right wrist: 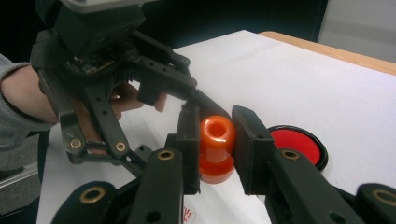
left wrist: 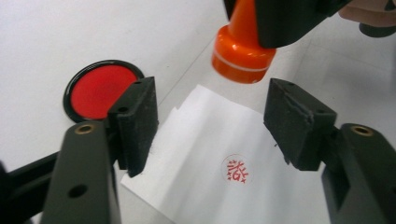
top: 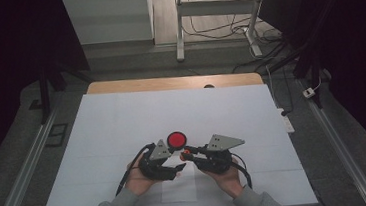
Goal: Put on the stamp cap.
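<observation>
An orange stamp [right wrist: 215,140] with a round knob is clamped by its neck between the jaws of my right gripper [right wrist: 215,126], base pointing down. In the left gripper view the stamp [left wrist: 243,51] hangs just above the far edge of a white paper slip [left wrist: 205,154]. The slip bears a round red imprint [left wrist: 237,169]. My left gripper [left wrist: 211,100] stands open over the slip with nothing between its pads. A round red ink pad [top: 176,139] in a black rim lies just beyond both grippers. In the high view the right gripper [top: 188,152] and left gripper [top: 176,171] face each other.
A large white sheet [top: 122,118] covers the table, whose wooden far edge [top: 169,82] shows behind it. Both forearms in grey sleeves come in at the bottom. Beyond the table stand desk legs and loose cables on the floor.
</observation>
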### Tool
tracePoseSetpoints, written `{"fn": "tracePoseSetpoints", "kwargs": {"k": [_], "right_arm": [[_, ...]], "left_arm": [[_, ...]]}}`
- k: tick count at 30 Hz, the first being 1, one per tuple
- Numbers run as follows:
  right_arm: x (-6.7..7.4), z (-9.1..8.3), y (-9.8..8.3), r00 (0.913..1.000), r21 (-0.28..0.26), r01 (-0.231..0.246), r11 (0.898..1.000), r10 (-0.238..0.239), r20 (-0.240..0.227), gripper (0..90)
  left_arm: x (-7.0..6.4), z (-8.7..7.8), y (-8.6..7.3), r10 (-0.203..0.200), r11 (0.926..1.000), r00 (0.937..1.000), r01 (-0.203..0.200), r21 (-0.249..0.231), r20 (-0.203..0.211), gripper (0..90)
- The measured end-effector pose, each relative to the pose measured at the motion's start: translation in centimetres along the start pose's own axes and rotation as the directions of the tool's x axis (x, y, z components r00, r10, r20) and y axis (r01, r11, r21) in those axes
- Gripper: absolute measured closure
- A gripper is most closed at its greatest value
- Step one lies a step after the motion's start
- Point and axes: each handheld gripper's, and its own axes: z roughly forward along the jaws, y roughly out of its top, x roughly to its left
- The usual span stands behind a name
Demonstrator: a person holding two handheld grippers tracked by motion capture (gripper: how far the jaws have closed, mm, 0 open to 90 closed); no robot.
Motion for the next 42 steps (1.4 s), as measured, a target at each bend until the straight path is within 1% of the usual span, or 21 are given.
{"fn": "tracePoseSetpoints", "kwargs": {"k": [3,5,11,16,22,28,31,36,38,41,42], "right_arm": [[-0.1,-0.1,0.1,1.0,-0.004,0.002,1.0,-0.002,0.004,72.2],[-0.2,-0.2,0.1,1.0,-0.006,0.001,1.0,-0.001,0.006,72.2],[-0.3,-0.3,0.1,0.9999,-0.01,0.002,1.0,-0.001,0.013,72.2],[-0.4,-0.5,0.2,0.9999,-0.012,-0.002,1.0,0.002,0.017,72.2],[-0.7,-0.6,0.3,0.9997,-0.016,-0.005,1.0,0.006,0.026,72.2],[-1.0,-0.9,0.4,0.9993,-0.021,-0.007,1.0,0.008,0.035,72.2],[-1.1,-1.0,0.4,0.9992,-0.022,-0.005,1.0,0.006,0.039,72.2],[-1.3,-1.2,0.5,0.9989,-0.023,-0.007,1.0,0.008,0.046,72.2],[-1.4,-1.3,0.5,0.9987,-0.026,-0.007,1.0,0.008,0.05,72.2],[-1.6,-1.5,0.5,0.9984,-0.028,-0.01,1.0,0.011,0.055,72.2],[-1.7,-1.6,0.5,0.9983,-0.028,-0.01,1.0,0.011,0.058,72.2]], "left_arm": [[0.2,-0.3,-0.1,-0.013,0.9999,0.9999,0.013,0.002,-0.004,30.8],[0.3,-0.5,-0.1,-0.023,0.9997,0.9997,0.023,-0.005,-0.008,29.3],[0.5,-1.0,-0.3,-0.037,0.9993,0.9993,0.037,-0.008,-0.001,27.4],[0.6,-2.1,-0.8,-0.033,0.9994,0.9994,0.033,-0.012,-0.006,27.4],[1.1,-3.5,-1.7,-0.054,0.9984,0.9982,0.053,-0.02,-0.027,28.4],[1.2,-4.4,-2.3,-0.055,0.9981,0.9977,0.054,-0.03,-0.039,29.2],[1.4,-4.9,-2.9,-0.066,0.9974,0.9967,0.064,-0.032,-0.049,29.3],[2.0,-6.3,-4.5,-0.1,0.9947,0.9921,0.097,-0.032,-0.076,29.2],[2.2,-7.1,-5.4,-0.127,0.9915,0.9876,0.123,-0.042,-0.092,29.2],[2.5,-8.1,-6.6,-0.158,0.9868,0.9809,0.152,-0.055,-0.114,29.3],[2.6,-8.3,-6.9,-0.163,0.9859,0.9796,0.158,-0.056,-0.117,29.2]]}}
